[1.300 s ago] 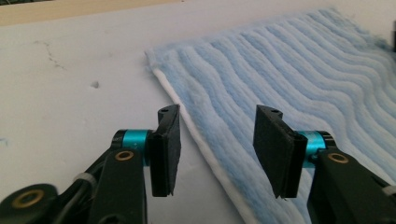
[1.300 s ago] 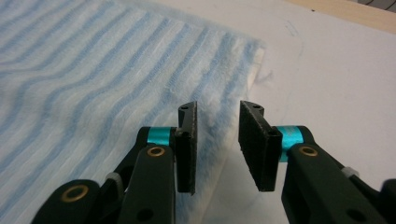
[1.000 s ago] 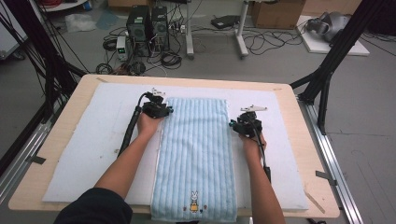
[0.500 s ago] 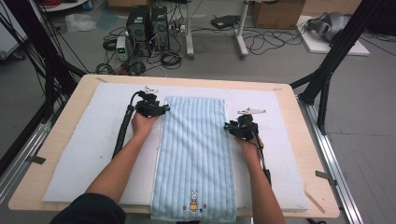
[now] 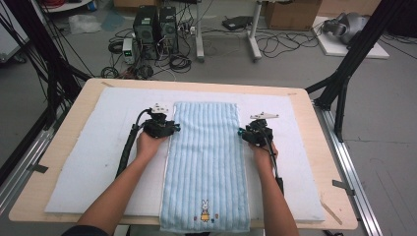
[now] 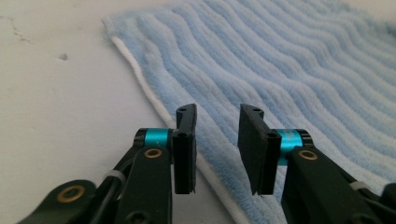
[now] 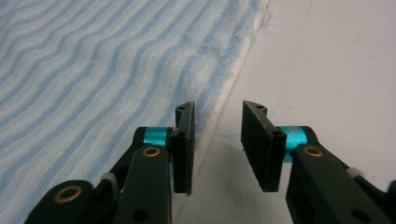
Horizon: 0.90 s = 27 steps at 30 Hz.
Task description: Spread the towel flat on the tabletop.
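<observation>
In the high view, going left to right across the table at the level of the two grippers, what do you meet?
Bare wooden table edge → white mat → left gripper → blue striped towel → right gripper → white mat again → table edge on the right.
</observation>
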### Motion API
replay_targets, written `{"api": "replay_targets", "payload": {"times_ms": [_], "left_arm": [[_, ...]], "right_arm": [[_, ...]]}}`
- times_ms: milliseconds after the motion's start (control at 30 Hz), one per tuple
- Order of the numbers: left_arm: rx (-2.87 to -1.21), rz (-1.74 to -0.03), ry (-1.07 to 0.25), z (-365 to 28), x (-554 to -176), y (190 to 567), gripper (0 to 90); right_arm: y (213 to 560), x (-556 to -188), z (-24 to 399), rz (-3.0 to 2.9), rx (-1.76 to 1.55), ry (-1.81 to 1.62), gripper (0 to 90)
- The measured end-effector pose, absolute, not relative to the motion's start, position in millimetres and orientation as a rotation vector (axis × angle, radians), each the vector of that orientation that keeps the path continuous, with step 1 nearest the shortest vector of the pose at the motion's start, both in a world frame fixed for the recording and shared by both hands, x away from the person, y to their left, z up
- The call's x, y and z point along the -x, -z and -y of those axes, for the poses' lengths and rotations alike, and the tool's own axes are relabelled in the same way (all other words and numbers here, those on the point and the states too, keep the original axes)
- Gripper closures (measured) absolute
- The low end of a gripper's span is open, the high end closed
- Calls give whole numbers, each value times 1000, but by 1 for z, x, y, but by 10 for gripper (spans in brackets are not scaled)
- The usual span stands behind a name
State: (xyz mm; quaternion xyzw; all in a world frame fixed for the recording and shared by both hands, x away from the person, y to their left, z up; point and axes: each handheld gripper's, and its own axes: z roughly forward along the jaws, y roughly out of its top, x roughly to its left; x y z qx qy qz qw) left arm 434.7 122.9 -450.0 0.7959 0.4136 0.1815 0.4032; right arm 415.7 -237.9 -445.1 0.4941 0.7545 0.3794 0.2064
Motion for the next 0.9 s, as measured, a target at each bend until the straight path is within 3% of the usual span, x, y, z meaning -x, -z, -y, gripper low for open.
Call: {"api": "replay_targets", "payload": {"times_ms": [67,233,267,333,467,600,733,900], "left_arm": [[-2041,-1021,-544,-118,-434,450,860],[-1967,-1126,-529,-125,-441,450,850],[-1953,-1123,-511,-126,-441,450,781],[-1948,-1117,-482,-130,-440,449,527],[-1840,-1091,-371,-146,-431,444,371],[-1794,-967,-358,-158,-412,436,265],[-1767,-937,-388,-169,-396,431,225],[-1746,-946,-400,-180,-386,432,235]], "right_arm": [[441,-410,243,-2097,-1372,-1090,583],[427,-392,253,-2077,-1339,-1153,547],[425,-387,256,-2071,-1347,-1185,542],[420,-378,262,-2058,-1336,-1237,525],[416,-362,269,-2055,-1305,-1234,489],[420,-348,271,-2109,-1261,-1195,486],[428,-343,261,-2234,-1194,-1198,682],[442,-346,237,-2382,-1114,-1132,774]]}}
